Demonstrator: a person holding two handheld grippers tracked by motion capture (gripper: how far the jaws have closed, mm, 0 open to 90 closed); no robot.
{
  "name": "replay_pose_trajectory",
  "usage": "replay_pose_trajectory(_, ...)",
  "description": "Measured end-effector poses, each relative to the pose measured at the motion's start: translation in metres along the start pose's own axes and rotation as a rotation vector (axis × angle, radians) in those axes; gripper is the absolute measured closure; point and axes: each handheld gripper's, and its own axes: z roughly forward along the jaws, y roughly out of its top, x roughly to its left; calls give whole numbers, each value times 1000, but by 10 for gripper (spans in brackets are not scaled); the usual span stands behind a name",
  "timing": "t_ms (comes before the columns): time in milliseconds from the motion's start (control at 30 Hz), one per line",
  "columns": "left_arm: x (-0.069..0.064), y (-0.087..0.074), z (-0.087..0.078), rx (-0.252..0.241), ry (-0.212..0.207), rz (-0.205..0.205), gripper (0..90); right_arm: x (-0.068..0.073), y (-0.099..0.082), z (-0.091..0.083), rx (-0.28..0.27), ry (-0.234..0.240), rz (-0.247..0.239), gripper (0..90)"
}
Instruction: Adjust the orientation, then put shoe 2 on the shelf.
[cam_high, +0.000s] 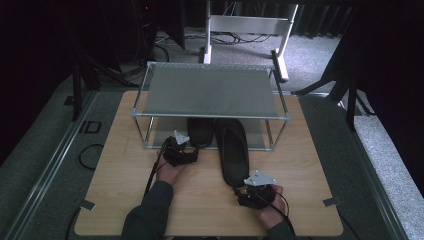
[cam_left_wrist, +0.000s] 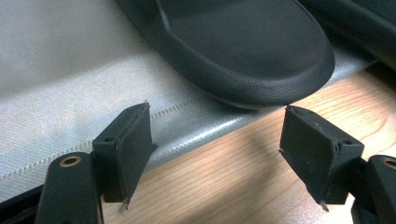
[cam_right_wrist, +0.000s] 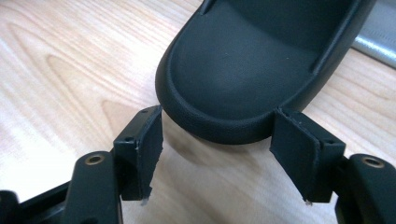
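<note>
High view: right slipper (cam_high: 233, 150) lies half out of the rack (cam_high: 210, 116) on the desk (cam_high: 125, 170), heel toward the right claw (cam_high: 250, 192) for pushing in; left gripper view: left claw (cam_left_wrist: 215, 140) wide, empty, short of the left slipper (cam_left_wrist: 243, 51); right gripper view: right claw (cam_right_wrist: 217, 135) wide, bracketing the heel (cam_right_wrist: 224, 93), not clamped.

I see a light wooden table (cam_high: 125, 200) carrying a low metal-framed rack (cam_high: 210, 90) at its far half. The rack has a grey mesh upper shelf and a grey fabric lower mat (cam_left_wrist: 70, 93) lying directly on the wood. One black slipper (cam_high: 200, 132) rests on the mat under the upper shelf. A second black slipper (cam_high: 232, 150) lies beside it, toe end under the rack, heel end out on bare wood.
</note>
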Motion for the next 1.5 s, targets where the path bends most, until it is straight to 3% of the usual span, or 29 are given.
replay_pose_trajectory(167, 0, 0, 0, 1, -2, -1, 259, 2, 5, 7, -5, -46, -18, 401)
replay_pose_trajectory(367, 0, 0, 0, 1, -2, -2, 259, 4, 10, 14, -14, -71, -18, 406)
replay_pose_trajectory(933, 1, 0, 0, 0, -4, -4, 259, 6, 19, 20, -34, -89, -27, 403)
replay_pose_trajectory(1500, 1, 0, 0, 0, -4, -4, 260, -6, 34, 30, -71, -107, 17, 413)
